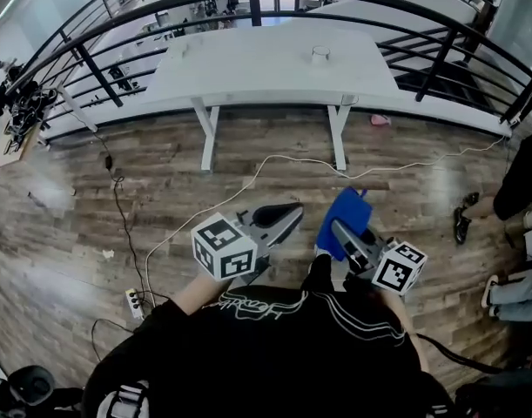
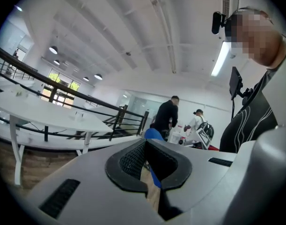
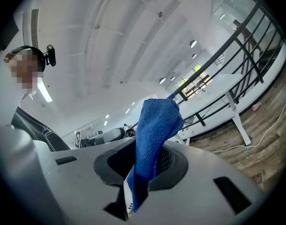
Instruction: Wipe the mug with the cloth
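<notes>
Now both tongs are held close to the person's body at the near edge of the head view, and they are pointed level toward the far white table [image 1: 248,68]. The right gripper [image 1: 342,233] is clamped on the blue cloth [image 1: 350,218]. The cloth is pinched by one end, so the rest sticks out loose and is ready for rubbing. The left gripper [image 1: 292,214] is squeezed together with nothing in it. It is likely kept free so that the cup can be steadied or picked up. A small white thing, most likely the mug [image 1: 320,53], is seen on the far table, a little to the right and well apart from both tongs. No wiping is begun yet, it is judged, because the mug must first be reached.
</notes>
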`<state>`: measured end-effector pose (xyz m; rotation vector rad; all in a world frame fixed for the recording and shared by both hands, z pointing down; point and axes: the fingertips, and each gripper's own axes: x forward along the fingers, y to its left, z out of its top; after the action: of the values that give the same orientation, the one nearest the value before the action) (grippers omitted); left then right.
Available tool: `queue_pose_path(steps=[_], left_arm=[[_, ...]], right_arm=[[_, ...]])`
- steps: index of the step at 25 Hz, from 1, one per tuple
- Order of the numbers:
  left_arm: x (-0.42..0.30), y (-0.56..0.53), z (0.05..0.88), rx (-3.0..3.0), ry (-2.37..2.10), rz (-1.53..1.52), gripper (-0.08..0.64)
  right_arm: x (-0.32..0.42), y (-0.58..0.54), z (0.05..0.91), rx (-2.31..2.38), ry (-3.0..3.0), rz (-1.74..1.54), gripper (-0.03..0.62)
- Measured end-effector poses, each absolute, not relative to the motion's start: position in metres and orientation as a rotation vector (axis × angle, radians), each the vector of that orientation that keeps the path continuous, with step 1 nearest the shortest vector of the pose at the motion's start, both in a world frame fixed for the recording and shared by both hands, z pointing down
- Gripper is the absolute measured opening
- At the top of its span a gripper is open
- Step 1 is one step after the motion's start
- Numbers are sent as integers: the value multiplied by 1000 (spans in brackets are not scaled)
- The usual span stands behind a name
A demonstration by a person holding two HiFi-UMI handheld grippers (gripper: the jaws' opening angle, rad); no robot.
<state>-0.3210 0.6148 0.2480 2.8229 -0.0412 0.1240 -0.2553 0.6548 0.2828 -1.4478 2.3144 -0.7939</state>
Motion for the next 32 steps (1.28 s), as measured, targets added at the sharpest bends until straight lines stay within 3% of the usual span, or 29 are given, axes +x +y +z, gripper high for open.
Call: queue_pose_path(steps=[9, 14, 32], left_arm=[[-111, 422, 274, 2738, -126, 138, 8], [-24, 343, 285, 2721, -169, 187, 8], [-4, 108, 333, 2725, -142, 323, 8]], right_arm=[[-39, 463, 297, -1449, 2298, -855, 54], [41, 378, 307, -1403, 2280, -907, 54], [68, 140, 348, -1426, 2134, -1016, 54]])
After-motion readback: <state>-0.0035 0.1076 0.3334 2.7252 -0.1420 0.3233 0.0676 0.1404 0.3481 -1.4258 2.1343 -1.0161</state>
